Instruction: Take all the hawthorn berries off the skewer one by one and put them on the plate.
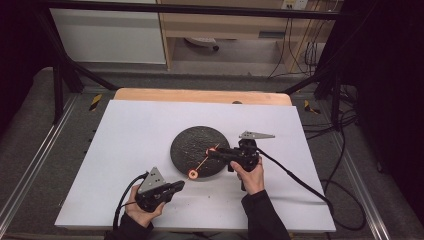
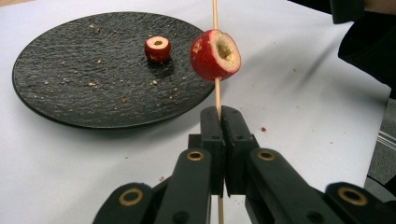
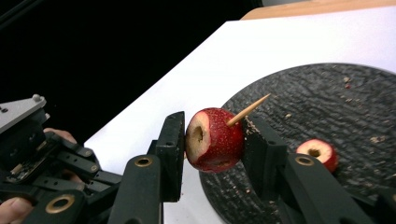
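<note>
Left gripper (image 2: 220, 116), near edge, clamped on skewer (image 2: 215, 18) to steady it; right gripper (image 3: 212, 140) squeezes red fruit (image 3: 215, 139) w/ stick thru it, over plate (image 3: 327, 93).

Lighting: even overhead light falls brightly on the white rectangular table (image 1: 150, 140), with the surroundings beyond it dim to black at the right and left edges of the high view, and shadows are soft and short, the clearest being a dark smudge under the small red cored fruit piece (image 2: 158, 49) on the round black textured plate (image 2: 70, 79). Picture quality: the high view is slightly soft and grainy. Both gripper views are sharp on the skewered red fruit (image 3: 215, 139), their black tongs at the bottom edge looking large and blurred, with the far background of the right gripper view lost in black.
</note>
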`<state>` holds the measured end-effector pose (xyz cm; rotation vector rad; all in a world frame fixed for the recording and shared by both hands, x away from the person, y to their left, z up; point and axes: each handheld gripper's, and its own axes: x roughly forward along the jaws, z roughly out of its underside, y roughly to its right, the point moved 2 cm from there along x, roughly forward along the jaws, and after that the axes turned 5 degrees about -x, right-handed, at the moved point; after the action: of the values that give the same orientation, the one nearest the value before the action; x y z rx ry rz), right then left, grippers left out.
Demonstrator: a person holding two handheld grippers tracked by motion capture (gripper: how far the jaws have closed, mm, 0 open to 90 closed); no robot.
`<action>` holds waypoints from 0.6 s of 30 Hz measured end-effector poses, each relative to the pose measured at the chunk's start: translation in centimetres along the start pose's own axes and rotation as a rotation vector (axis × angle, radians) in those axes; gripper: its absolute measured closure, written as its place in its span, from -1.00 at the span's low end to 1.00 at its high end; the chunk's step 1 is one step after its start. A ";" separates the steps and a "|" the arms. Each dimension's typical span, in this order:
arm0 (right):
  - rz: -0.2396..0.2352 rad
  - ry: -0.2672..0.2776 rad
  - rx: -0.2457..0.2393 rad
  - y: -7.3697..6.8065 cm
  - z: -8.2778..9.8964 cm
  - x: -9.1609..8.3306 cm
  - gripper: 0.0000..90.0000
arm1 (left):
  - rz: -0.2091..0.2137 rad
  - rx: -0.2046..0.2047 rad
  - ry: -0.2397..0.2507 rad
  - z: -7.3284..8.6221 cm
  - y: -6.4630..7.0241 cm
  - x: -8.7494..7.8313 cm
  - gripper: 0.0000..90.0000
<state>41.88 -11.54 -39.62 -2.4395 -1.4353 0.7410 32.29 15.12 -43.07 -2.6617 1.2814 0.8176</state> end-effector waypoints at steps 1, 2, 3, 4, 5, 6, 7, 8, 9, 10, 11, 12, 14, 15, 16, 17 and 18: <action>0.004 0.003 -0.002 0.1 -0.2 -0.1 0.40 | 0.000 0.000 0.002 0.0 0.0 -0.1 0.96; 0.008 0.006 0.000 0.2 -0.3 -0.2 0.40 | 0.000 0.000 0.002 0.0 0.0 -0.1 0.96; 0.013 0.009 0.001 0.2 -0.5 -0.4 0.40 | -0.001 0.000 0.000 0.0 0.0 -0.1 0.96; 0.017 0.014 0.001 0.3 -0.7 -0.5 0.40 | -0.001 0.000 0.000 0.0 0.0 -0.1 0.96; 0.017 0.014 0.001 0.3 -0.7 -0.5 0.40 | 0.000 0.000 -0.001 0.0 0.0 -0.1 0.96; 0.022 0.017 -0.004 0.4 -0.8 -0.6 0.40 | 0.000 0.000 -0.002 0.0 0.0 -0.1 0.96; 0.030 0.020 -0.006 0.5 -1.0 -0.8 0.40 | 0.000 -0.001 -0.001 0.0 0.0 -0.1 0.96; 0.036 0.024 -0.006 0.5 -1.2 -0.9 0.40 | 0.000 -0.001 -0.001 0.0 -0.1 -0.1 0.96; 0.045 0.035 -0.006 0.7 -1.6 -1.3 0.40 | 0.001 -0.001 -0.001 0.0 -0.1 -0.1 0.96; 0.045 0.035 -0.006 0.7 -1.6 -1.3 0.40 | 0.000 -0.001 0.001 0.0 -0.1 -0.1 0.96; 0.048 0.040 -0.006 0.8 -1.8 -1.4 0.40 | 0.000 -0.001 0.000 0.0 -0.1 -0.1 0.96; 0.054 0.044 -0.005 0.9 -2.0 -1.6 0.40 | -0.001 0.000 0.001 0.0 -0.1 -0.1 0.96; 0.064 0.049 -0.006 1.2 -2.3 -1.8 0.40 | -0.002 -0.001 0.001 0.1 -0.1 -0.2 0.96; 0.075 0.056 -0.007 1.5 -2.7 -2.0 0.40 | -0.003 -0.002 0.000 0.1 -0.1 -0.2 0.96; 0.075 0.056 -0.007 1.5 -2.7 -2.0 0.40 | -0.003 -0.003 0.000 0.1 -0.1 -0.2 0.96; 0.082 0.058 -0.005 1.7 -2.8 -2.1 0.40 | -0.003 -0.004 0.000 0.1 -0.2 -0.2 0.96; 0.098 0.062 -0.005 2.0 -3.1 -2.2 0.40 | -0.005 -0.003 0.000 0.1 -0.2 -0.3 0.96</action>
<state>44.11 -14.26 -37.10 -2.5287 -1.3054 0.6752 32.25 15.47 -43.04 -2.6663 1.2741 0.8194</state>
